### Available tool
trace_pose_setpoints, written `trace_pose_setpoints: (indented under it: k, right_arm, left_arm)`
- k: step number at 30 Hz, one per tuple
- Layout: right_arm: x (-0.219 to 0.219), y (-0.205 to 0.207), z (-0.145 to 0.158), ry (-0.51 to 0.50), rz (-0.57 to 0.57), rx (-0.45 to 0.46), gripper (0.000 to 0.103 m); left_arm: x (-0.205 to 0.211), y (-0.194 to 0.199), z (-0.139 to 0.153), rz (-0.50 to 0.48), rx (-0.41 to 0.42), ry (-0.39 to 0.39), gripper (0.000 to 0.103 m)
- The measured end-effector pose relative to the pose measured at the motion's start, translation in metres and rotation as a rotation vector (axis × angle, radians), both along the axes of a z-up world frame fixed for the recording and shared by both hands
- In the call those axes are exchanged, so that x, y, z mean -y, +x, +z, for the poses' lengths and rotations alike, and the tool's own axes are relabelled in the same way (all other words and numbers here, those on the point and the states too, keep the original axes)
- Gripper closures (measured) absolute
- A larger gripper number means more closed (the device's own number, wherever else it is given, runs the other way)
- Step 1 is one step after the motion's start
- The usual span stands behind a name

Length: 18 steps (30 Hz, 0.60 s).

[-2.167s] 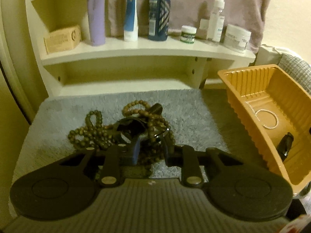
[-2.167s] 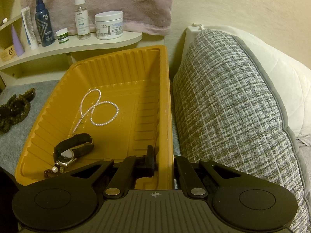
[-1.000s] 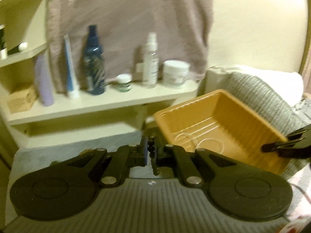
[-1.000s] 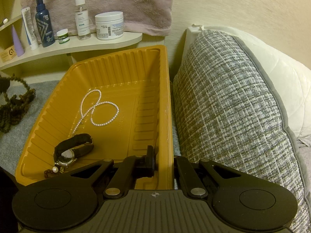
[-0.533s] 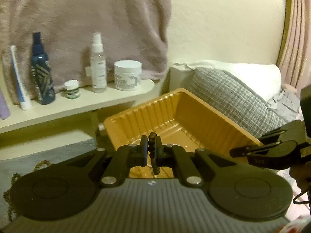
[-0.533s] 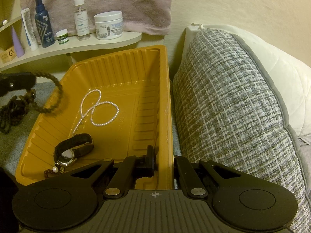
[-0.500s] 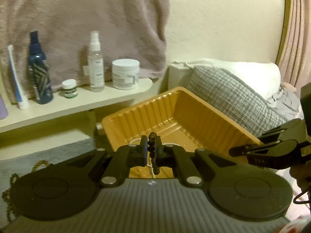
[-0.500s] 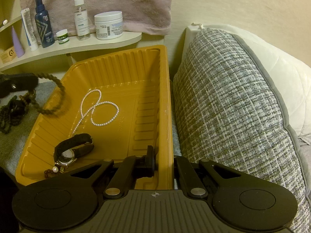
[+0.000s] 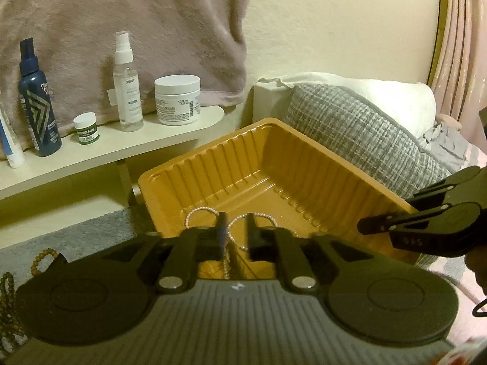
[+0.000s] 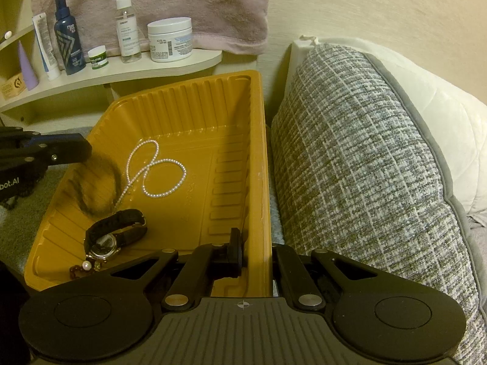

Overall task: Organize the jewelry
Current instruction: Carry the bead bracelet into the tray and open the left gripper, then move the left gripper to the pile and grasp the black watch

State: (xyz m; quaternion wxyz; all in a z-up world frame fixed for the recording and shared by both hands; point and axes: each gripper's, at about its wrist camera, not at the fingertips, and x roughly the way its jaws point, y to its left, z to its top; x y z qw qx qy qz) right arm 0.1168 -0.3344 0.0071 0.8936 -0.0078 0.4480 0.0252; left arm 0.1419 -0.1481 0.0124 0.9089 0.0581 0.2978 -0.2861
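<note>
An orange plastic tray (image 10: 231, 140) holds a white pearl necklace (image 10: 158, 170), a dark-strapped watch (image 10: 112, 234) and a small pearl piece (image 10: 86, 265). My left gripper (image 9: 234, 231) hangs over the tray's left side (image 9: 213, 164), its jaws now apart and empty. A brown bead strand (image 10: 97, 182), blurred, drops into the tray just below it (image 10: 73, 152). My right gripper (image 10: 257, 252) is shut on the tray's near right rim. More brown beads (image 9: 9, 298) lie on the grey mat (image 9: 76, 237).
A cream shelf (image 9: 106, 149) behind the tray carries a blue bottle (image 9: 36, 103), a spray bottle (image 9: 126, 82), a white jar (image 9: 176, 99) and a small green jar (image 9: 86, 127). A grey woven cushion (image 10: 365, 164) presses against the tray's right side.
My left gripper carried the brown bead strand from the mat over the tray, then opened. The strand has left the jaws and falls into the tray. My right gripper has not moved.
</note>
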Motion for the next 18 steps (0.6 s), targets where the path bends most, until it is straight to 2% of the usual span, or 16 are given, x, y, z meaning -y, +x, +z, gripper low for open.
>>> trace_pose_setpoints:
  k: [10, 18]
  right_arm:
    - [0.000, 0.000, 0.000, 0.001, -0.001, 0.000, 0.100]
    - [0.000, -0.001, 0.000, -0.001, 0.000, -0.001, 0.100]
  left_arm:
    - [-0.034, -0.005, -0.002, 0.083, 0.034, 0.040, 0.078]
    - [-0.085, -0.017, -0.020, 0.201, 0.028, 0.131, 0.078]
